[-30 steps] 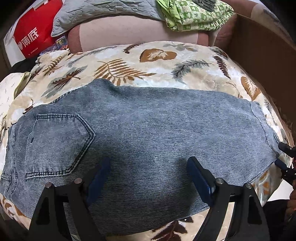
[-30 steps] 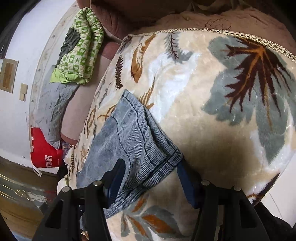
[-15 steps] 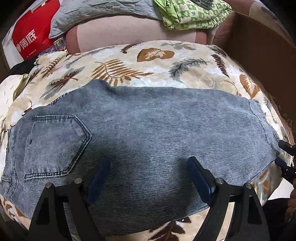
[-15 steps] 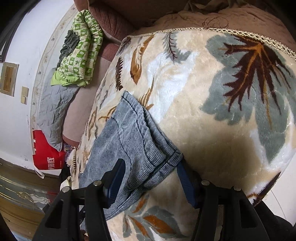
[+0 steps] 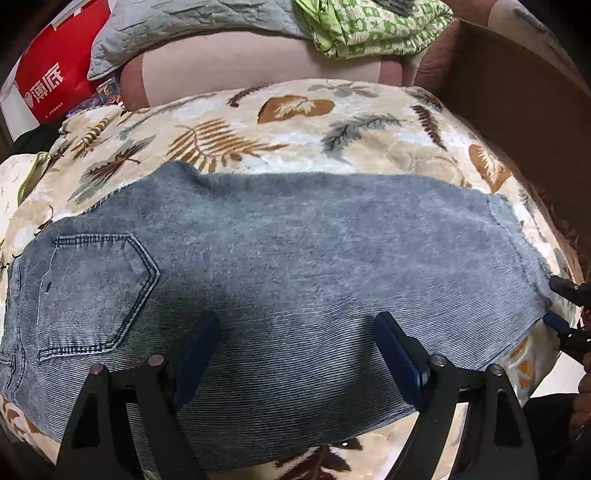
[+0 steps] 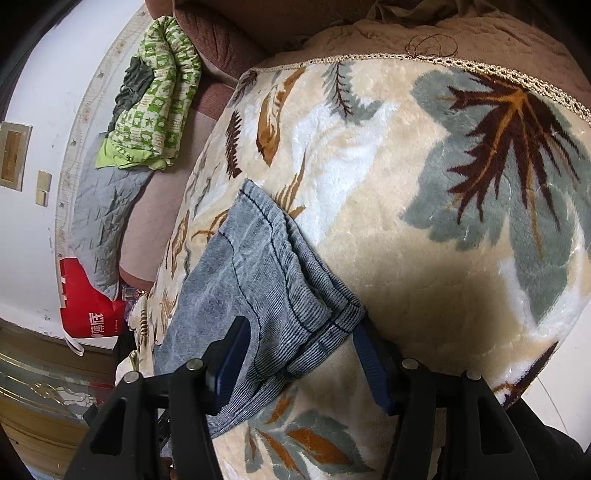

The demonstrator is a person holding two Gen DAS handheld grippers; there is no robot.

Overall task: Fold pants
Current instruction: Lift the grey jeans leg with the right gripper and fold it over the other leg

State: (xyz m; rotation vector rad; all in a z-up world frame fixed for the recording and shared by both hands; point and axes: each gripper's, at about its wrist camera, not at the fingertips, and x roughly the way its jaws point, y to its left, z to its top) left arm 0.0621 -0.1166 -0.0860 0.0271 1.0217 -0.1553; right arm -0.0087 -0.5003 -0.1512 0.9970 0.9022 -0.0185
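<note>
Leaf-print blanket (image 5: 295, 147) under jeans (image 5: 295, 266). Left gripper (image 5: 295, 354) wide, empty. Right gripper (image 6: 295, 354) half-spread around hem (image 6: 332, 317), grip unclear. Risk: plush pile caught with denim, layers slipping apart.

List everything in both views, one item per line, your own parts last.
jeans: one pair, faded blue-grey, flat on the blanket.
blanket: one, cream with leaf print, under the jeans.
green patterned cloth: one, bunched on the sofa.
grey quilted cloth: one, beside the green one.
red bag: one, far left.
cardboard box: one, brown, right of the blanket.
left gripper: black with blue pads, open above the jeans.
right gripper: same colours, open, straddling the hem.
</note>
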